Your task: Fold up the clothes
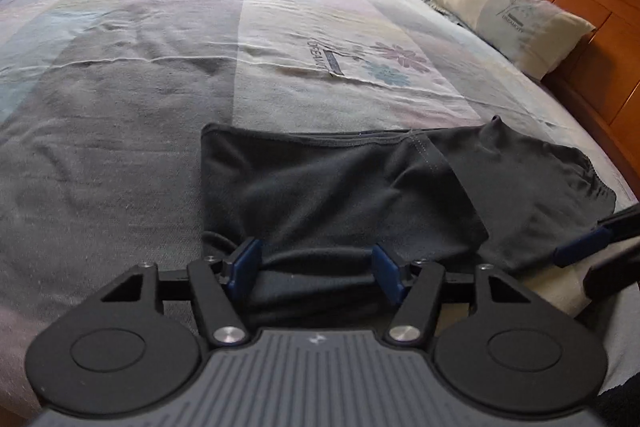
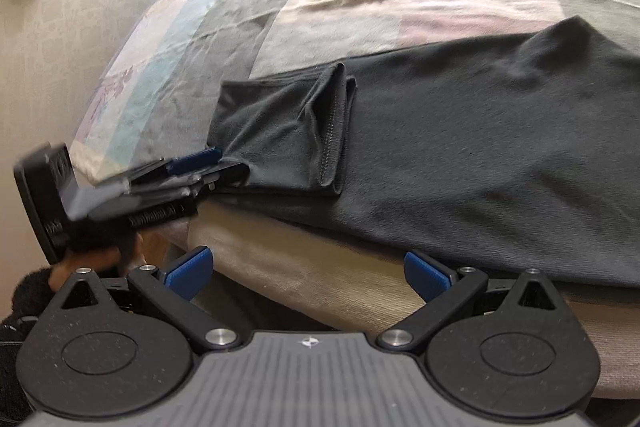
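my left gripper (image 1: 316, 269) sits spread around the near hem of the dark garment (image 1: 340, 187) — long axis running sideways toward my right gripper (image 2: 308, 273), which hangs wide apart just off the edge.

Bedroom — bed (image 1: 280, 27), pillows (image 1: 508, 15), headboard (image 1: 592, 27)

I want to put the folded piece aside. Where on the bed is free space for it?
Free: the wide sheet left of the dark garment, and the flowered strip between it and the pillows. Crowded: the near edge, where the left gripper and right gripper work.
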{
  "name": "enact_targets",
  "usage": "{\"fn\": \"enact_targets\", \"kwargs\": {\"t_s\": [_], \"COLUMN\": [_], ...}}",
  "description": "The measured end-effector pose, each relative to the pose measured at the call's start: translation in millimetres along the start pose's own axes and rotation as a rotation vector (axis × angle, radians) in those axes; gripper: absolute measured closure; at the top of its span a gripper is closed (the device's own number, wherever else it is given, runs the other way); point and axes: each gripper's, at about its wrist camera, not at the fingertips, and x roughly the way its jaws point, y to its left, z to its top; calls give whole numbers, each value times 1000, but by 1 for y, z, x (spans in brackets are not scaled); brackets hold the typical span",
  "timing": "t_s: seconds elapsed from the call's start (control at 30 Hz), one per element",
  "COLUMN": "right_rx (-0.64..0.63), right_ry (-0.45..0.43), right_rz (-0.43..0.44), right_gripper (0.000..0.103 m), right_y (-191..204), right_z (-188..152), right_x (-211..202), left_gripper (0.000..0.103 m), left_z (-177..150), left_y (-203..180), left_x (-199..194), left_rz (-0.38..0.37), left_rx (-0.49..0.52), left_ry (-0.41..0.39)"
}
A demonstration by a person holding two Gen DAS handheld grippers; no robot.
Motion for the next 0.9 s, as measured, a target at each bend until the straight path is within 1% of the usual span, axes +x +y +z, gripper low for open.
{"fn": "enact_targets", "kwargs": {"t_s": [0.03,0.1,0.17,0.27,0.33,0.43,0.5,0.57,0.67,0.77,0.83,0.9], "right_rx": [-3,-2,0,-2,-10,-13,-4,-3,-6,-28,-38,-37], "right_ry": [5,10,5,-9,-23,-36,-41,-42,-41,-28,-22,-20], "right_rz": [-3,-10,-10,-3,7,3,-5,-3,1,3,-12,-31], "right_gripper": [0,0,0,0,0,0,0,0,0,0,0,0], "right_y": [0,0,0,3,5,5,4,5,8,15,17,18], "right_z": [0,1,3,5,6,10,14,16,20,19,18,18], "right_x": [1,2,3,4,4,4,5,8,12,16,17,17], "left_gripper": [40,40,40,40,41,37,36,35,35,36,37,37], "left_z": [-4,-2,3,10,7,-5,-8,-5,2,9,9,2], "left_y": [2,4,5,10,14,13,18,26,41,57,57,56], "left_x": [-3,-12,-17,-11,-2,-5,-13,-21,-20,0,6,0], "left_rz": [-2,0,17,45,50,18,-18,-36,-11,-54,-97,-137], "left_rx": [-11,-26,-6,-9,-34,-37,-69,-105,-130,-201,-218,-211], "left_ry": [-1,0,-29,-54,-29,-21,-23,-35,-55,-32,-17,8]}}
